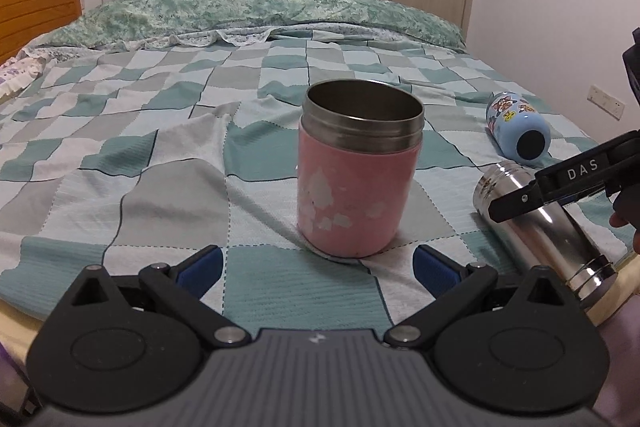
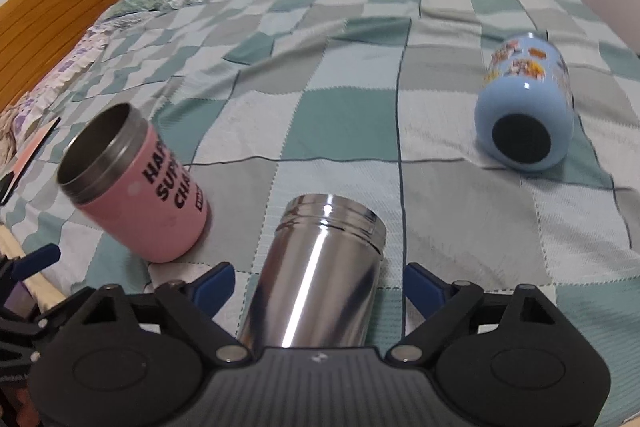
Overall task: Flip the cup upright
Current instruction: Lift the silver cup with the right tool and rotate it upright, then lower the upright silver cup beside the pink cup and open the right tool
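Silver cup [image 2: 316,267] lying sideways, shiny, unlidded

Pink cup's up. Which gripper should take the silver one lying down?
Right. The right gripper already has its open jaws straddling the silver cup. The left gripper faces the upright pink cup.

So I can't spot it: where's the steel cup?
The steel cup lies on the checkered bedspread between the open right gripper fingers, right of the pink cup.
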Demonstrator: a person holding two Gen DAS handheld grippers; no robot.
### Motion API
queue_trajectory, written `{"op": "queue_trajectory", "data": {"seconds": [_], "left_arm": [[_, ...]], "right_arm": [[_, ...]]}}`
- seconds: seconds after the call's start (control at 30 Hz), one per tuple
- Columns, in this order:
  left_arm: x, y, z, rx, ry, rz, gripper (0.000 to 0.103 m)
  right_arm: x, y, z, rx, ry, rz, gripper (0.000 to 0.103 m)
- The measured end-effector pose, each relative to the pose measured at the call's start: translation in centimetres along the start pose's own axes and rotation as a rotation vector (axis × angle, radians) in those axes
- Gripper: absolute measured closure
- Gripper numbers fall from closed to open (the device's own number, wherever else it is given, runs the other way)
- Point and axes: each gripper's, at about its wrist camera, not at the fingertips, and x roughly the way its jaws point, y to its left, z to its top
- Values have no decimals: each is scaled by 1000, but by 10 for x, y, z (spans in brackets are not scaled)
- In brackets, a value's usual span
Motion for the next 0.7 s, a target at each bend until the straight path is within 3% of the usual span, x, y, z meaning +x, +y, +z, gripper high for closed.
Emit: {"op": "queue_trajectory", "data": {"seconds": [0.13, 0.33, 0.53, 0.7], "left_arm": [[3, 2, 1, -3, 2, -9, 0], [3, 3, 1, -7, -3, -8, 0], [-4, 5, 4, -14, -23, -1, 0], [-11, 6, 8, -19, -43, 10, 0]], "right_arm": [[8, -11, 1, 69, 44, 52, 36], [1, -15, -2, 96, -1, 95, 39], [-31, -10, -5, 50, -159, 162, 41], [-64, 9, -8, -81, -408, 174, 42]]}}
